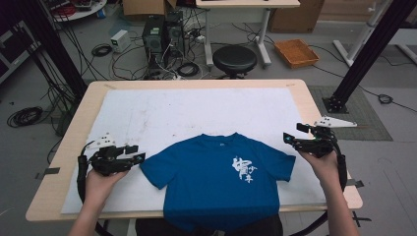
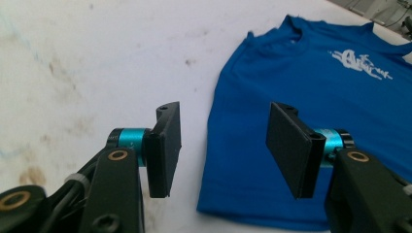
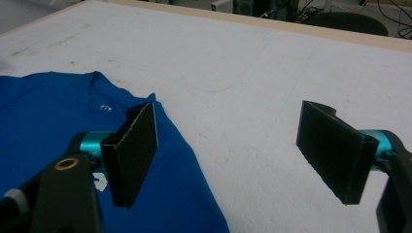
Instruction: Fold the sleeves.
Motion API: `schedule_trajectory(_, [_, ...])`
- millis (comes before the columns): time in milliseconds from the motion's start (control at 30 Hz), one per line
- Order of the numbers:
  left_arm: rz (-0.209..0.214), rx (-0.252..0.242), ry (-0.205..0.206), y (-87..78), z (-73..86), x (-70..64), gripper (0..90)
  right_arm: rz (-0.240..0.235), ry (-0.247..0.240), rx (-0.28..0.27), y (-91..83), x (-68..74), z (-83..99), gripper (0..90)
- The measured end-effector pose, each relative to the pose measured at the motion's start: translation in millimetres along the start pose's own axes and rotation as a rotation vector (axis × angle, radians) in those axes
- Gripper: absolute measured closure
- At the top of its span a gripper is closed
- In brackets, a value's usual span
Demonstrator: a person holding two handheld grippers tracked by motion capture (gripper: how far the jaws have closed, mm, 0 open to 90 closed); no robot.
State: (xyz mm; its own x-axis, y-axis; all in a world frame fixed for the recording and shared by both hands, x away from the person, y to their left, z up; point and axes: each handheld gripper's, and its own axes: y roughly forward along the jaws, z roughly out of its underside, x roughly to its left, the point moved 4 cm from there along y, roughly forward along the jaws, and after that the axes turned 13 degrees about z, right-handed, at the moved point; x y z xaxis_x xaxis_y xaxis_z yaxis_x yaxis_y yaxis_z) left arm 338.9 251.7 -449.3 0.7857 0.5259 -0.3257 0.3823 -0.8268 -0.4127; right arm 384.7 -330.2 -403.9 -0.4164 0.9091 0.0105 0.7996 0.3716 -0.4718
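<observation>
A blue T-shirt [image 1: 216,182] with a white print [image 1: 244,169] lies flat, front up, at the near middle of the table, and its hem hangs over the front edge. My left gripper [image 1: 139,153] hovers just left of the shirt's left sleeve, open and holding nothing. In the left gripper view the T-shirt [image 2: 311,111] lies ahead, and the sleeve edge sits between the spread jaws of the left gripper [image 2: 223,145]. My right gripper [image 1: 291,135] stands open beside the right sleeve. The right gripper view has the right gripper [image 3: 233,150] over the T-shirt [image 3: 43,121] shoulder and bare mat.
A stained white mat [image 1: 196,113] covers the wooden table [image 1: 74,128]. Beyond the far edge stand a black stool [image 1: 234,59], computer towers [image 1: 162,37] with cables on the floor, and an orange tray [image 1: 296,52]. Black frame posts [image 1: 361,54] rise at both sides.
</observation>
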Motion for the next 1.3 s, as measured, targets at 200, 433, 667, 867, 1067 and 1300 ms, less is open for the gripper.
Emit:
schedule_trajectory(200, [-0.020,0.060,-0.013,1.1,13.2,5.9,49.4,0.005,0.006,0.006,0.6,-2.2,2.1,23.2])
schedule_trajectory(433, [-0.029,0.117,-0.025,8.6,19.1,7.0,60.3,0.008,0.010,0.010,1.1,-3.1,3.1,23.2])
schedule_trajectory(667, [-0.063,0.140,-0.044,11.4,22.9,8.1,77.9,0.007,0.009,0.006,1.2,-3.0,3.2,23.2])
schedule_trajectory(867, [-0.039,0.123,-0.078,11.9,20.3,4.4,87.8,0.008,0.005,0.011,2.1,-2.7,3.5,23.7])
schedule_trajectory(1067, [0.016,0.082,-0.117,10.0,8.3,-4.3,88.3,0.009,0.009,0.011,1.5,-3.3,3.4,23.8])
schedule_trajectory(1300, [0.172,-0.004,-0.094,28.4,-41.0,-45.3,88.4,0.007,0.009,0.011,2.0,-3.1,3.2,23.9])
